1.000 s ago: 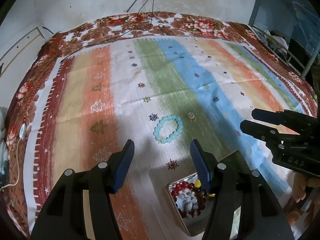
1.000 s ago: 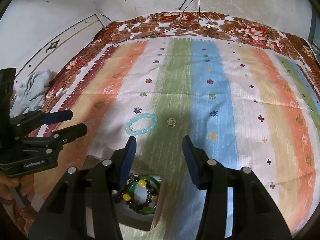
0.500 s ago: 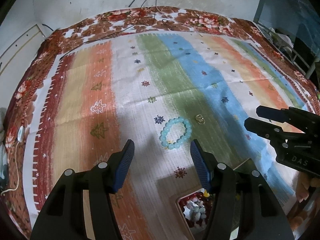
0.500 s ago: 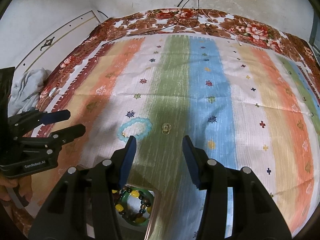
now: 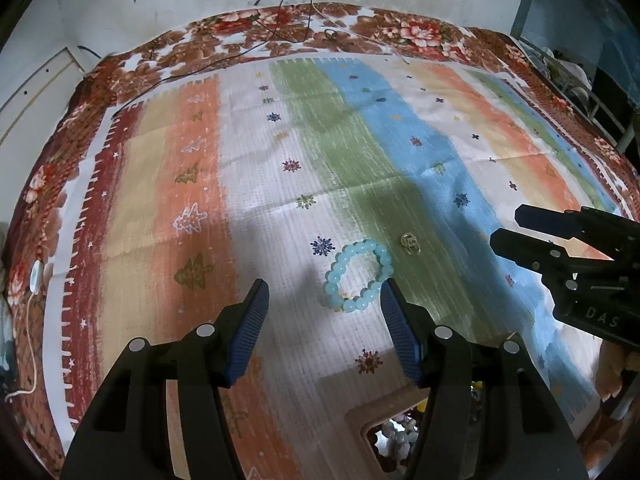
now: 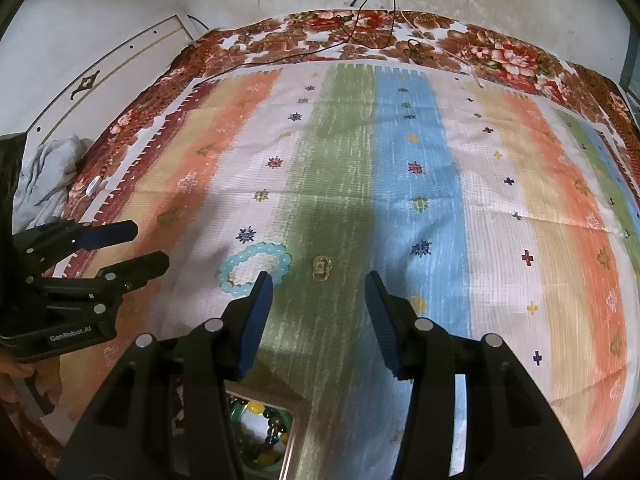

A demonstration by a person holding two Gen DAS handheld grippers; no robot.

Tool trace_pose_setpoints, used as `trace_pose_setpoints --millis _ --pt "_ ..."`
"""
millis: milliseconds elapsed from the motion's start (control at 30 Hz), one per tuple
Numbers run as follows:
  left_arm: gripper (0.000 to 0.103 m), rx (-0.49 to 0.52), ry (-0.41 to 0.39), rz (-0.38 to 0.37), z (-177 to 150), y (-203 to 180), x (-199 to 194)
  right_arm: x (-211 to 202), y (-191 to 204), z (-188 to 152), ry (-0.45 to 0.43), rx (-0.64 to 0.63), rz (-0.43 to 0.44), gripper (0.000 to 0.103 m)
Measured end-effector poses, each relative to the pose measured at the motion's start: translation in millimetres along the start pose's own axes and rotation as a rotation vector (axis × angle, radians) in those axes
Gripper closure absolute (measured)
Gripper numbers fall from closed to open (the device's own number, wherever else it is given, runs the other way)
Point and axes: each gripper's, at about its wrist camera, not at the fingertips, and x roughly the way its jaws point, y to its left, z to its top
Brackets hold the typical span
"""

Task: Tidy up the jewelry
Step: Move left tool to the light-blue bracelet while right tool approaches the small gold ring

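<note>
Left wrist view. We take the pale blue bead bracelet [image 5: 357,276] as our landmark. It lies flat on the striped cloth [image 5: 280,184], just ahead of our left gripper [image 5: 324,300], whose jaws stand wide apart and hold nothing; the right-hand pad [image 5: 394,320] sits just beside the bracelet's near edge, and we cannot tell if it touches. Just to the right of the bracelet, apart from it, lies a small gold ring [image 5: 411,242]. Nearer to us than the bracelet, partly hidden under the gripper, is the tray [image 5: 360,416], with mixed beads visible inside. The right gripper [image 5: 506,228] hangs well to the right of the bracelet, fingers parted, empty.

Right wrist view. The bracelet [image 6: 254,267] sits left of centre, the ring [image 6: 322,267] just to its right. Our right gripper [image 6: 318,292] is spread open and empty, the ring just ahead of the gap between its fingers. The left gripper [image 6: 144,246] is to the bracelet's left, open. The tray [image 6: 294,432], nearer us than the bracelet, holds a green bangle and coloured bead strings.

Our judgement: several pieces are already stowed; bracelet and ring are left, neither yet gripped.
</note>
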Motion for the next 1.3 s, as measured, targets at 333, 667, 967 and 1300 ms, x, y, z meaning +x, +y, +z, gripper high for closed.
trace_pose_setpoints --millis 333,667,967,1300 --pt "0.045 0.015 0.028 0.002 14 1 19 20 -6 10 0.029 -0.008 -0.012 0.054" --pt "0.045 0.031 0.08 -0.005 16 1 39 47 -11 14 0.106 0.019 0.051 0.054" --pt "0.045 -0.002 0.132 -0.055 18 7 55 69 -16 14 0.175 0.035 0.074 0.054" --pt "0.045 0.019 0.186 -0.051 16 7 74 87 -16 14 0.219 0.028 0.072 0.052"
